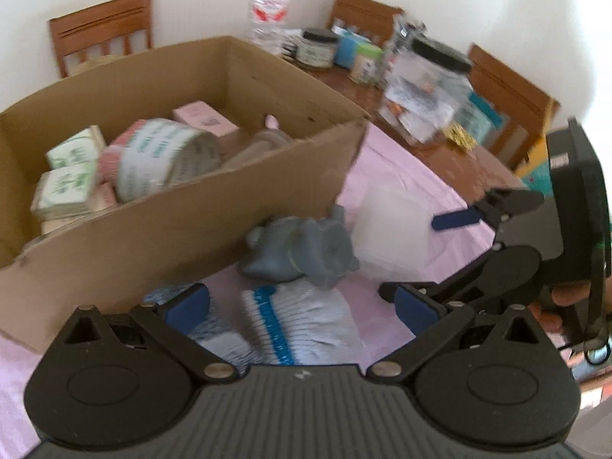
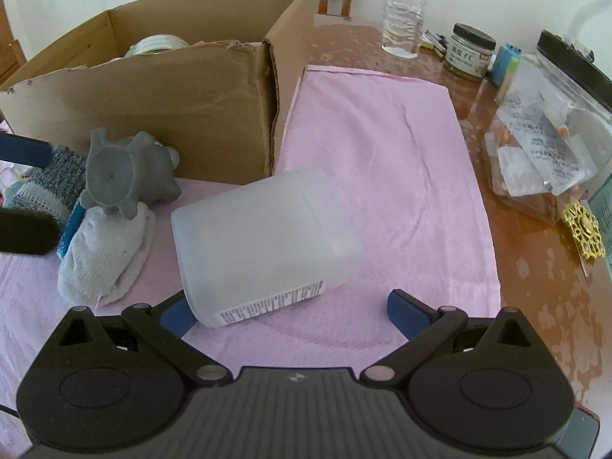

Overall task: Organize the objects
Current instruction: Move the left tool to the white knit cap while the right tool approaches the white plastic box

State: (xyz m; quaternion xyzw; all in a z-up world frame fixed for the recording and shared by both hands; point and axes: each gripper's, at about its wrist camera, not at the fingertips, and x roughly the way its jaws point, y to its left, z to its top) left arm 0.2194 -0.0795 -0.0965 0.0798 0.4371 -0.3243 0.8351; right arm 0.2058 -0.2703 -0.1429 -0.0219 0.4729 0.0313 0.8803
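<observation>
Cardboard box: part-filled, tape roll and small cartons inside. Outstanding, apparently: frosted jar, grey toy, socks. Left gripper, right gripper: fingers spread wide, empty.

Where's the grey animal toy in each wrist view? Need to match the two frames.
Left wrist: the grey animal toy sits centre frame, just past the gloves, against the near wall of the cardboard box.
Right wrist: the toy is at left of frame, lying on the white glove, in front of the box.
Shared landmark: the frosted plastic jar lying on its side, to the toy's right in both views.
</observation>
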